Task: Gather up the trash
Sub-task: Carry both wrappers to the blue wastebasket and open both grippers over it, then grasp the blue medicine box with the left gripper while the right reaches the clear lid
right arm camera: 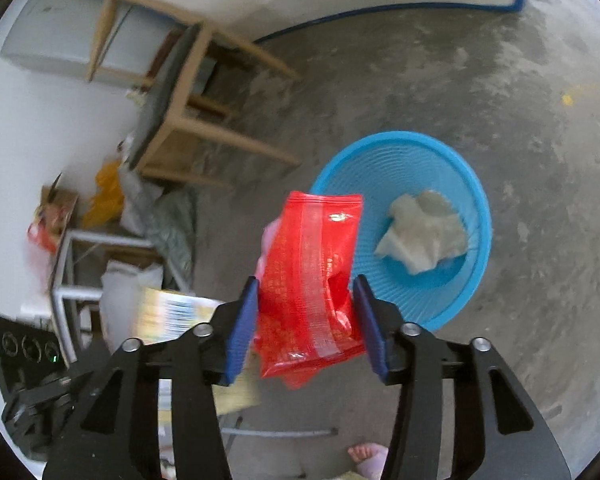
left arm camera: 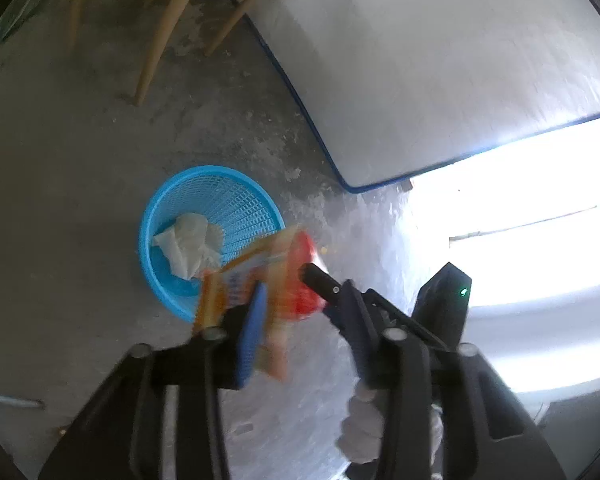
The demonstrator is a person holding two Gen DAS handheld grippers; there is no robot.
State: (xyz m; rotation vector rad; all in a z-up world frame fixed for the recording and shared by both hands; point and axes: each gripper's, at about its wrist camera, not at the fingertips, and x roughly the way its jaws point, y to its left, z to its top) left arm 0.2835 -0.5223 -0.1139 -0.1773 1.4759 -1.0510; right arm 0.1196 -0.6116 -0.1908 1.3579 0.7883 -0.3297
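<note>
trash over the blue basket

wrappers are light, thin and crinkly, so they slide out easily; a pinch near one edge seems best. the red snack wrapper [right arm camera: 312,288] sits between the blue pads of the right gripper [right arm camera: 306,320]. the jaws stand part way apart, and i cannot tell if the pads press on it. the yellow wrapper [left arm camera: 236,292] is blurred at the left gripper [left arm camera: 296,320], whose jaws are also part way apart; one pad is next to it, no firm hold shows. both hang just above the blue basket [right arm camera: 476,184] on the concrete floor [right arm camera: 540,320], where a soft crumpled tissue [right arm camera: 424,232] lies inside.
</note>
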